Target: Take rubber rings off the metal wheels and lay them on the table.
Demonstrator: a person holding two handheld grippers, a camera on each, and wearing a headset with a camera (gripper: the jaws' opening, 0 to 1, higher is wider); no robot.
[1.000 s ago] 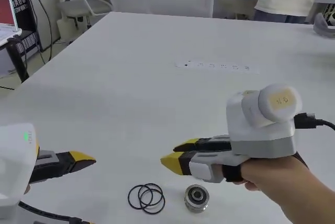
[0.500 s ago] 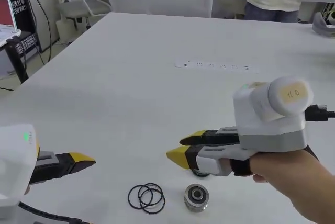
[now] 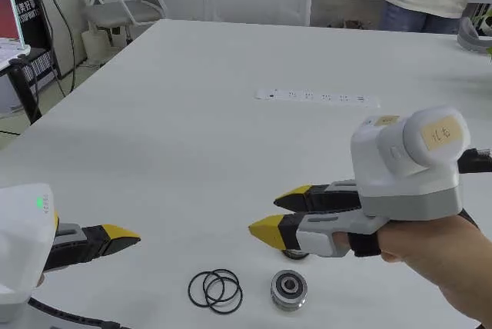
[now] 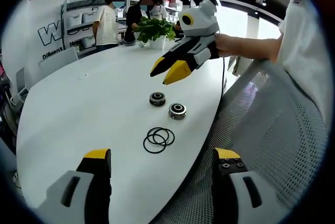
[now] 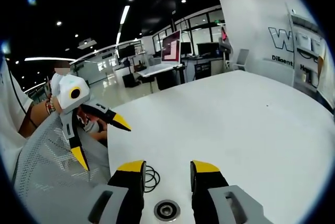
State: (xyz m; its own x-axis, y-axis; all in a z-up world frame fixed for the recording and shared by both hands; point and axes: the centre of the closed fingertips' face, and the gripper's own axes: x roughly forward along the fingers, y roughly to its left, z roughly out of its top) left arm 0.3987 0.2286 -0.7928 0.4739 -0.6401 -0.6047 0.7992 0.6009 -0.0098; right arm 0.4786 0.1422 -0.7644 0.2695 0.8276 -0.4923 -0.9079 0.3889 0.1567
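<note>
Head view: right tongs open, empty, poised over far wheel, likely lining up to strip it; left tongs open, empty, standing off to the side. Count on table: two wheels and three loose rings. The rings lie flat and overlapping, just beside near wheel.

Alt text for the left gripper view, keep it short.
Open left gripper faces a white table with loose black rings and two metal wheels beyond them. The right gripper, open, hovers above the wheels.
</note>
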